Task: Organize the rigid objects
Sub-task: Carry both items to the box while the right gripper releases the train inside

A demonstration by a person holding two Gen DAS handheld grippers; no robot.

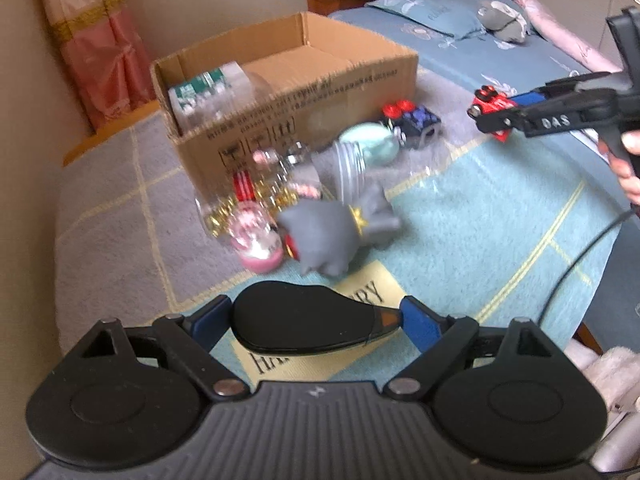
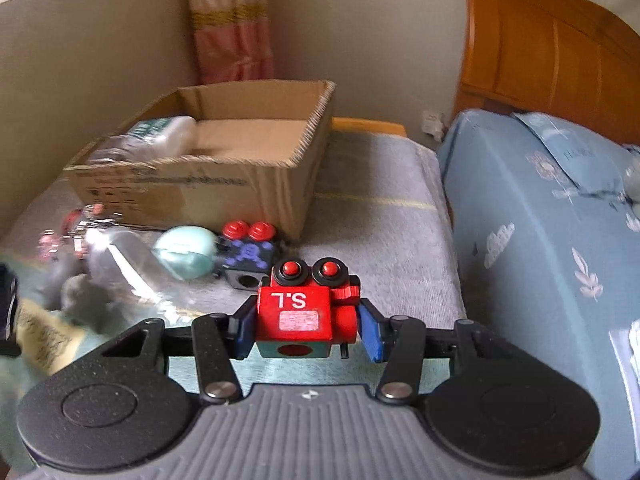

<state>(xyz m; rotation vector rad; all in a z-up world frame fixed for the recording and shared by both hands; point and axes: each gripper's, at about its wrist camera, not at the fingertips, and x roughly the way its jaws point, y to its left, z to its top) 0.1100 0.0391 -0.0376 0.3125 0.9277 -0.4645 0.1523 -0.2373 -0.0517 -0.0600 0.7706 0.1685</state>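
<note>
Bedroom blankets are covering the bed (image 1: pixel 460 216), where an open cardboard box (image 1: pixel 304 92) is sitting among scattered toys. Left gripper (image 1: pixel 308 322) is clamping its fingers on a black oval object (image 1: pixel 304 320) above a grey toy figure (image 1: pixel 332 232). Right gripper (image 2: pixel 306 328) is pinching a red block robot (image 2: pixel 298 312) in its fingers, near a black block toy (image 2: pixel 248 256).

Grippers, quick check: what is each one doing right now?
Left gripper: shut on a flat black object.
Right gripper: shut on a red toy block marked S.L.
</note>
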